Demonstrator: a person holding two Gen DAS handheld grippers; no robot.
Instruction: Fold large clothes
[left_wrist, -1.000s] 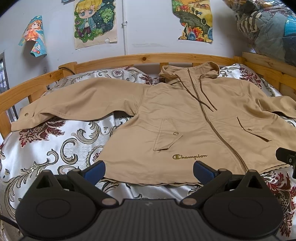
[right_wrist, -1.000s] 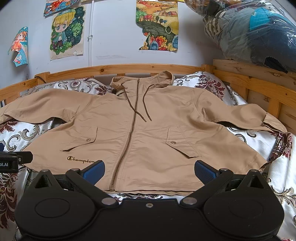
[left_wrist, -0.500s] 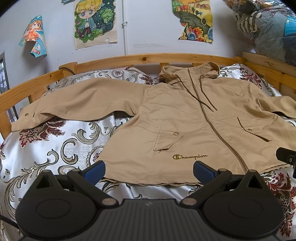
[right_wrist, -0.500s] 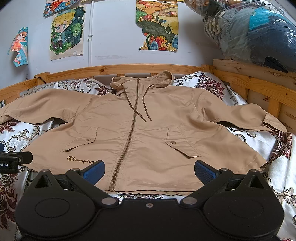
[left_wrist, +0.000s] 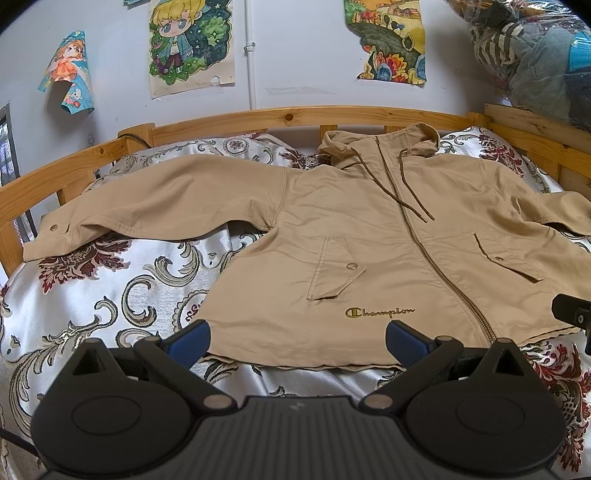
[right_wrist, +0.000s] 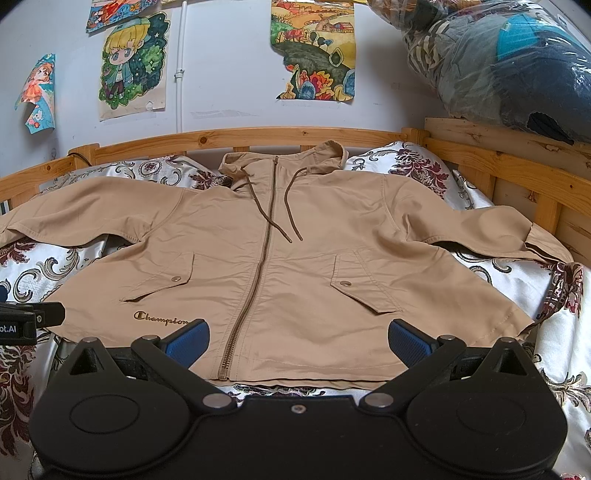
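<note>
A: Where is the tan hooded zip-up jacket (left_wrist: 369, 236) with the gold "Champion" lettering?

B: Spread flat, front up and zipped, on the white satin bedspread with dark red floral scrolls (left_wrist: 92, 295), inside the light wooden bed rail (left_wrist: 258, 118). The hood lies toward the rail, both sleeves stretch out sideways, and the hem is on the side away from the rail.

A: And the left gripper (left_wrist: 297, 341)?

B: Just off the jacket's hem, its blue-padded fingers (left_wrist: 190, 341) spread wide, released, grasping nothing.

A: The right gripper (right_wrist: 299, 341)?

B: Also at the hem, straddling the bottom of the brown zipper (right_wrist: 255, 280); its jaws are equally wide apart and empty. Neither gripper touches the jacket, as far as I can tell.
</note>
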